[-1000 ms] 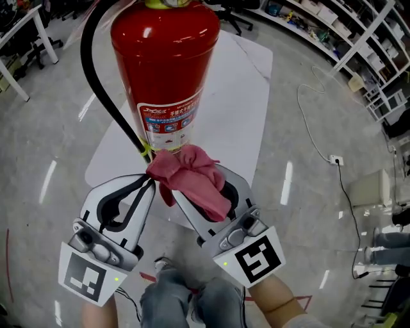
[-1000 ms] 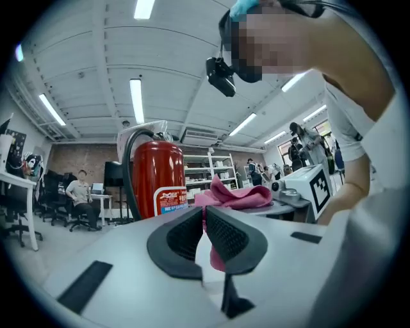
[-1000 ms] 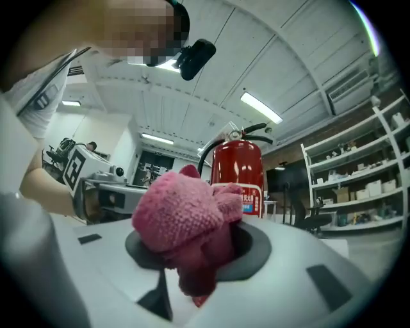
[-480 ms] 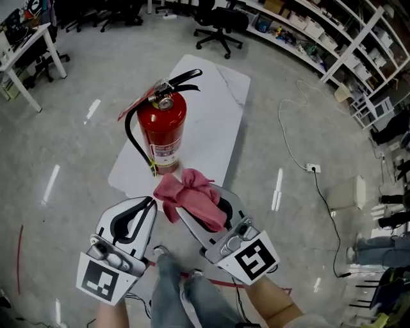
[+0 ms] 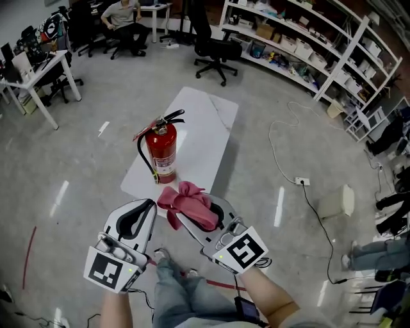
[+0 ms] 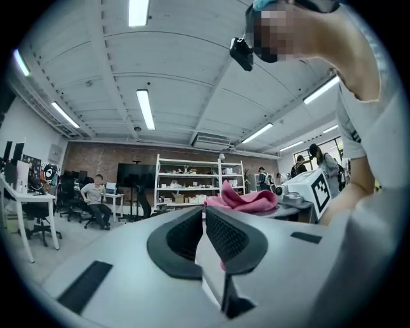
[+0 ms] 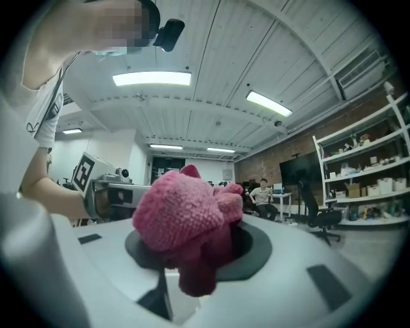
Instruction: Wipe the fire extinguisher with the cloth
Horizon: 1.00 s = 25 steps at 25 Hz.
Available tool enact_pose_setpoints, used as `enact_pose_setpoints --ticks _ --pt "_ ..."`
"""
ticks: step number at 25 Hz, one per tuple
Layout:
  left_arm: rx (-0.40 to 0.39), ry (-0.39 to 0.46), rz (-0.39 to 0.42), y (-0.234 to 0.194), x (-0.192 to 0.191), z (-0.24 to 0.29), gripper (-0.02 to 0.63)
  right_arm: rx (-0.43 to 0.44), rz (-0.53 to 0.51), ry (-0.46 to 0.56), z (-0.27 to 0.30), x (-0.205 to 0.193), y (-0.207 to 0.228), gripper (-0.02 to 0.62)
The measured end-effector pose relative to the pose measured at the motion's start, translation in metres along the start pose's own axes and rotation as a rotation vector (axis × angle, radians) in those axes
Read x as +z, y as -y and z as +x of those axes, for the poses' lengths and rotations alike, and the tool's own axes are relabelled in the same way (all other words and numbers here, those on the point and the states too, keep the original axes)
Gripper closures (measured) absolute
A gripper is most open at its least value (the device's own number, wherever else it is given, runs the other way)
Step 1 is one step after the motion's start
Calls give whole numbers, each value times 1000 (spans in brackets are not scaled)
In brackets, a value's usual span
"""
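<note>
A red fire extinguisher [image 5: 161, 150] with a black hose and lever stands upright near the front end of a white table top [image 5: 198, 138], far below me in the head view. My right gripper [image 5: 187, 204] is shut on a bunched pink cloth [image 5: 187, 202], held well short of the extinguisher. In the right gripper view the cloth [image 7: 183, 221] bulges out over the jaws. My left gripper [image 5: 150, 204] sits beside it, shut with nothing in it. Its ribbed pads [image 6: 225, 234] are pressed together in the left gripper view, and the cloth [image 6: 246, 198] shows behind them.
Long shelving [image 5: 301, 38] runs along the right. A black office chair [image 5: 214, 35] stands beyond the table and a desk [image 5: 38, 70] at the left. A cable with a socket [image 5: 300, 181] and a white box [image 5: 336, 202] lie on the floor. A person [image 5: 123, 14] sits at the back.
The head view has drawn far back and up, so the extinguisher has gone from filling the frame to small and distant. Both grippers stay side by side, the right still gripping the cloth.
</note>
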State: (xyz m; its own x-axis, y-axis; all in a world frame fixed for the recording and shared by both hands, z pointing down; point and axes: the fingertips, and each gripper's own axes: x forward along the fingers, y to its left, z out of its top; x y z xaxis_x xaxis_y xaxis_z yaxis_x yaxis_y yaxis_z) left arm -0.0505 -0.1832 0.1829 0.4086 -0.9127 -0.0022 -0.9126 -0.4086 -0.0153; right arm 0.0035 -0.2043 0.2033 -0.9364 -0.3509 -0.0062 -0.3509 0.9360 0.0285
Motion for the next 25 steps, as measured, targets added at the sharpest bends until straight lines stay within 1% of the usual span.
enact_pose_setpoints --ticks 3,5,8,11,18,21,25 --pt "12 24 19 21 18 -8 581 14 12 0 -19 9 -12 434" --pt "17 36 29 35 23 -14 581 22 19 1 -31 10 -20 433" --pt "22 39 19 53 27 -23 581 25 25 16 -46 15 -30 433" --pt "28 37 13 60 32 -28 581 28 17 23 -51 22 -37 433" --pt "19 51 29 77 46 -33 581 26 9 36 -63 35 -44 433" --pt "18 60 32 78 54 -34 581 28 6 41 -64 42 -46 433" --pt "13 71 15 74 57 -35 583 22 -12 42 -61 48 -46 433"
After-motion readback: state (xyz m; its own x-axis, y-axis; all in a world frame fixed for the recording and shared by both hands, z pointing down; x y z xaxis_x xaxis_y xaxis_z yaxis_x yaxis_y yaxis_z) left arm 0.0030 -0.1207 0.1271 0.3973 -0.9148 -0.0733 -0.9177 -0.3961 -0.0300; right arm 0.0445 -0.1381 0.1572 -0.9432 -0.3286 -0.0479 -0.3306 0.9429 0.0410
